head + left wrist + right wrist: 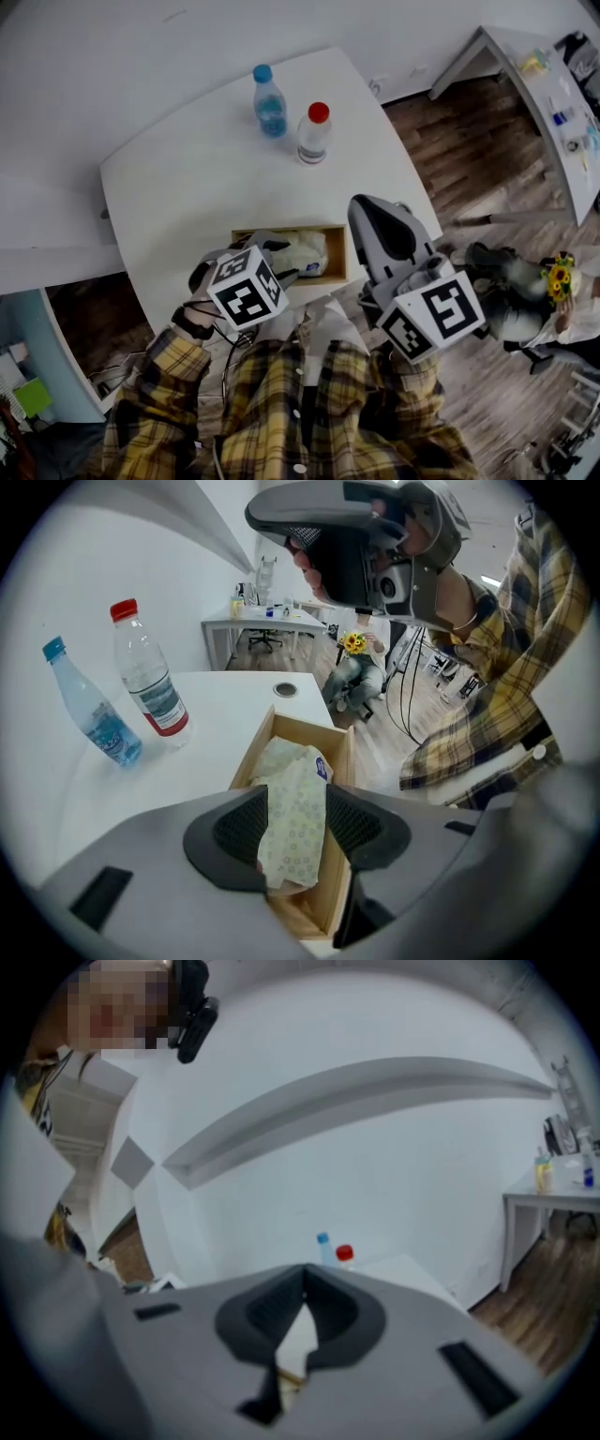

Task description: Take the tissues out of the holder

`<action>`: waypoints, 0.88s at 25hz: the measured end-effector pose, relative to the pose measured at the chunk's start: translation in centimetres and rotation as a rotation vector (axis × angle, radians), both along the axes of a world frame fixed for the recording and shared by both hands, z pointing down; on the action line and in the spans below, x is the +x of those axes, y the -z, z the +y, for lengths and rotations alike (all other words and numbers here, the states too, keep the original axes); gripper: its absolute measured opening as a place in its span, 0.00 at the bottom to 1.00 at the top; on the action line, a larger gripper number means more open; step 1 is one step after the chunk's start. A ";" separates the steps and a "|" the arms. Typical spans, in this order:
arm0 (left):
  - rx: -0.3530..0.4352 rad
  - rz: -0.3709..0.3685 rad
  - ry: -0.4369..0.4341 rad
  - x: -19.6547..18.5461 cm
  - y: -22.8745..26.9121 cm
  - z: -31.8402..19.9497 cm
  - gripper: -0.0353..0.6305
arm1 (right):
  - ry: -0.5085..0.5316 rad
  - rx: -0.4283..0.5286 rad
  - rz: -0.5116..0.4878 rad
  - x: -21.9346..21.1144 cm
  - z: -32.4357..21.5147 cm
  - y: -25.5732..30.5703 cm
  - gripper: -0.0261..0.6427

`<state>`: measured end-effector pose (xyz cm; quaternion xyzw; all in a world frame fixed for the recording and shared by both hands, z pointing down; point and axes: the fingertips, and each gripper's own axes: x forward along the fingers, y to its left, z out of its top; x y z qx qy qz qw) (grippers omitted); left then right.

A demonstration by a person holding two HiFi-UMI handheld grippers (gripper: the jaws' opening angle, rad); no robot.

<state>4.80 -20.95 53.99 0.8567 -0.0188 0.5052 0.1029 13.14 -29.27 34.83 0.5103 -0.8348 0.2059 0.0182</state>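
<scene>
At the left, our left gripper (pixel 297 794) is clamped on a patterned tissue pack (pixel 292 855) over the open wooden holder (pixel 339 251), with more tissue lying in the box behind it. The holder sits at the near edge of the white table (pixel 187 178). A blue-capped bottle (pixel 270 101) and a red-capped bottle (pixel 314 133) stand upright at the far side. To the right of the holder, our right gripper (pixel 303 1274) has its jaw tips together, holding nothing.

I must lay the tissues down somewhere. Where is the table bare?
Bare: the table between the two bottles and the holder, and left of the holder. Crowded: the near edge, around the holder, left gripper and right gripper.
</scene>
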 end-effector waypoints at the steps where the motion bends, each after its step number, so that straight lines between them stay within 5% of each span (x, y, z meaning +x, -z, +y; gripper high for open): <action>1: 0.002 -0.014 -0.004 0.0 -0.4 0.1 0.35 | -0.002 -0.008 -0.002 0.0 0.2 -0.3 0.05; 22: -0.029 -0.188 -0.125 0.7 -7.4 1.0 0.35 | -0.033 -0.058 -0.036 2.4 1.0 -2.0 0.05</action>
